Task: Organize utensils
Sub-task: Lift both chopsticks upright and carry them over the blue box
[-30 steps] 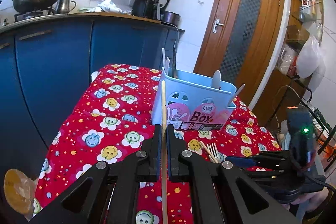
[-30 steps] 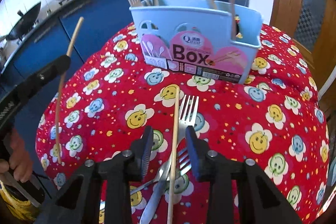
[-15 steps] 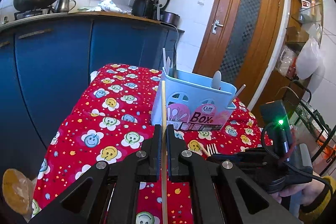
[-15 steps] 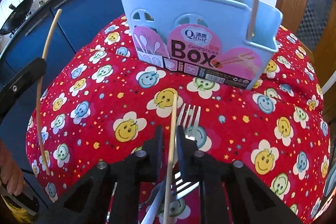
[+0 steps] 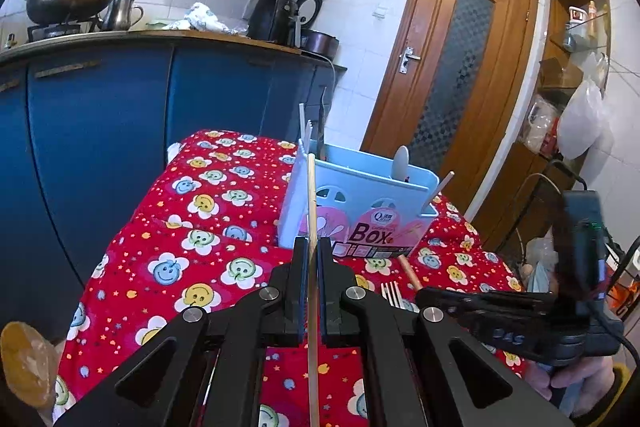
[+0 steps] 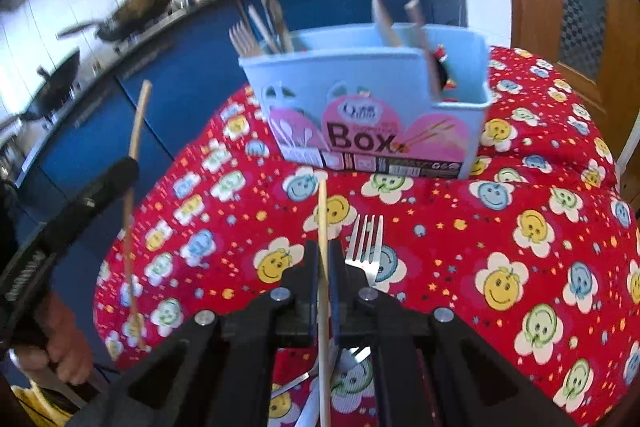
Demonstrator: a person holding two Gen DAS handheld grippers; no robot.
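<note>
While pinched, chopstick (image 6: 322,227) sits btwn right claw (image 6: 323,259) pads.

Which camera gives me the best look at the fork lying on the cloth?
The right wrist view: the fork lies just ahead of the right gripper, tines plain, handle hidden under the jaws. The left wrist view shows only its tines beside that gripper.
</note>
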